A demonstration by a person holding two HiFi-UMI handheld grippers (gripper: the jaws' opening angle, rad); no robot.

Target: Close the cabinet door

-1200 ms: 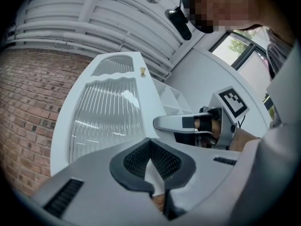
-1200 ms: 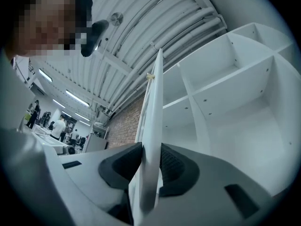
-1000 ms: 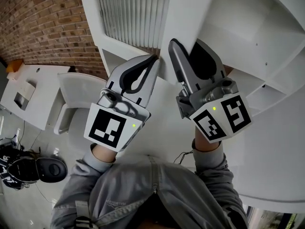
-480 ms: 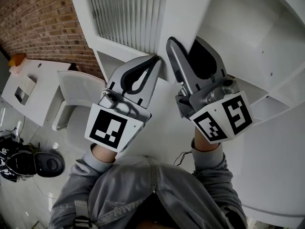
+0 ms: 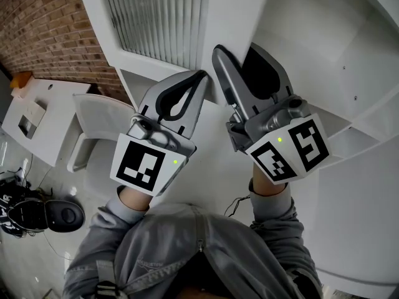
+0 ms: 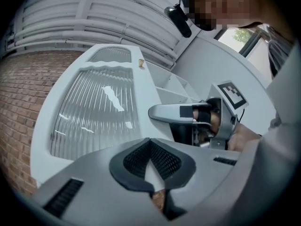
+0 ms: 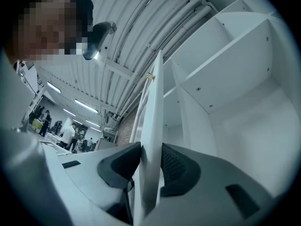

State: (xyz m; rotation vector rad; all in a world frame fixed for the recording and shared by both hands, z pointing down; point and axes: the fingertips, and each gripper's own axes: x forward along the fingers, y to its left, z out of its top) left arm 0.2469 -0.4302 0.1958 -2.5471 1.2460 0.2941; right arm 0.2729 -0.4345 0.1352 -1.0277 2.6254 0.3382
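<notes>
From the head view we see the white cabinet door (image 5: pixel 230 23), with its ribbed glass panel (image 5: pixel 156 17), standing ajar in front of the open cabinet (image 5: pixel 324 36), whose bare shelves show to the right. The left gripper (image 5: pixel 201 76) points up at the door's lower frame with its fingers drawn together. The right gripper (image 5: pixel 240 52) reaches up beside it and straddles the door's free edge. A brick wall (image 5: pixel 43 30) runs behind on the left. In the left gripper view, our left fingers (image 6: pixel 136 159) meet at their tips with nothing between them, just in front of the door frame below the glass. The right gripper's outer finger lies along the door's edge further right. In the right gripper view, the door's thin edge (image 7: pixel 153 117) rises straight up between the right fingers (image 7: pixel 120 166), which are opening around it. The dark pads sit close against either face, and the cabinet's shelves (image 7: pixel 225 65) spread to the right.
</notes>
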